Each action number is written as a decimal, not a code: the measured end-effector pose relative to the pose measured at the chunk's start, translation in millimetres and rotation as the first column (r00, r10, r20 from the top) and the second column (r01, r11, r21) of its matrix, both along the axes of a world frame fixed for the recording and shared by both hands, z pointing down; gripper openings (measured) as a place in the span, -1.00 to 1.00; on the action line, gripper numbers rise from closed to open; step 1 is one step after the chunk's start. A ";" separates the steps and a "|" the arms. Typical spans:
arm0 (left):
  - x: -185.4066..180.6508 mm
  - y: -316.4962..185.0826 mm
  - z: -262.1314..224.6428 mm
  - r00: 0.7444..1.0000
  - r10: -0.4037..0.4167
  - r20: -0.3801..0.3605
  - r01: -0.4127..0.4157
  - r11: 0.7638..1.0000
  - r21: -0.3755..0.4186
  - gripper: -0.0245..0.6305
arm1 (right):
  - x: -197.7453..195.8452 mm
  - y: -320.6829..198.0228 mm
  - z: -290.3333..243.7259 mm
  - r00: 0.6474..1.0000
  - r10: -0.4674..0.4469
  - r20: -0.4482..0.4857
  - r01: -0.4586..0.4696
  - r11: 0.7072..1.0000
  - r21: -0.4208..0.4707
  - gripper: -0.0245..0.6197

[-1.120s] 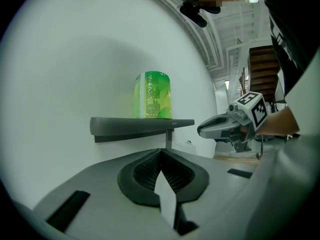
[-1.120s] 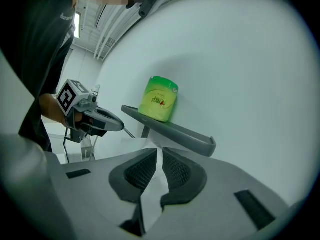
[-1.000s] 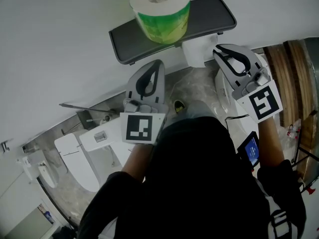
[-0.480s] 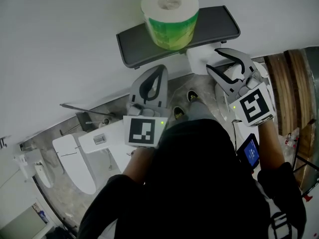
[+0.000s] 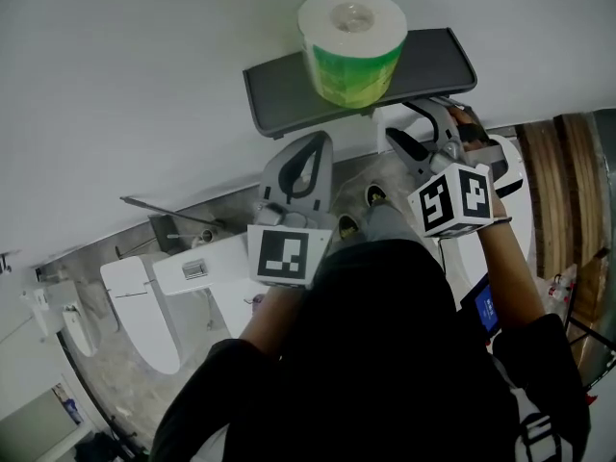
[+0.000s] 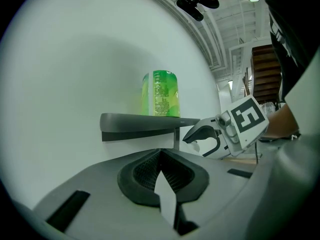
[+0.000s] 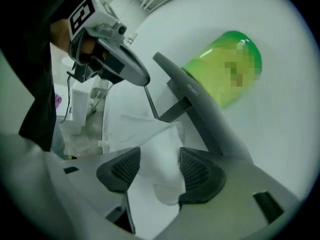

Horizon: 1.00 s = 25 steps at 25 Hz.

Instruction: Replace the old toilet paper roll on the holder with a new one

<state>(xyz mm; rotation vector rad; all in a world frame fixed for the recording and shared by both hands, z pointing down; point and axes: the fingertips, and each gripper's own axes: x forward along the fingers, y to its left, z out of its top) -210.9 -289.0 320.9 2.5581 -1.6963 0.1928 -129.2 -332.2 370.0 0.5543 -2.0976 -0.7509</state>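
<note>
A new roll in green wrap [image 5: 351, 41] stands on the grey holder shelf [image 5: 289, 94] on the wall. It also shows in the left gripper view [image 6: 160, 94] and the right gripper view [image 7: 225, 69]. Under the shelf's right end hangs white paper [image 5: 385, 121]. My right gripper [image 5: 409, 123] is at that paper and its jaws are opening. A loose white sheet [image 7: 155, 149] lies between its pads [image 7: 197, 171], which stand apart. My left gripper [image 5: 316, 142] hovers shut below the shelf's middle, with its pads [image 6: 145, 171] together.
A white toilet [image 5: 144, 316] sits at lower left, and white fixtures [image 5: 481, 248] at right. Wooden boards [image 5: 558, 181] line the right edge. The bare white wall [image 5: 144, 85] fills the upper left. A small lit screen [image 5: 484, 306] hangs by my right arm.
My right gripper has rolled, dropped and moved left under the shelf's end, and its jaws have spread apart. The left gripper has stayed put.
</note>
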 end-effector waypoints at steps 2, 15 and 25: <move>-3.2 0.3 -0.8 1.000 -0.005 0.001 0.005 1.000 0.005 -0.88 | -2.5 -2.9 4.3 0.998 -0.012 -0.061 0.016 0.998 0.061 -0.19; -8.1 -3.3 -5.2 1.000 -0.005 0.002 0.005 1.000 0.029 -0.88 | 3.6 -17.8 10.2 0.973 0.044 -0.227 0.037 0.940 0.339 -0.25; -3.6 -8.5 -10.5 1.000 0.008 0.014 -0.008 1.000 0.030 -0.88 | 28.6 -29.1 8.3 0.962 0.106 -0.250 -0.006 0.928 0.372 -0.25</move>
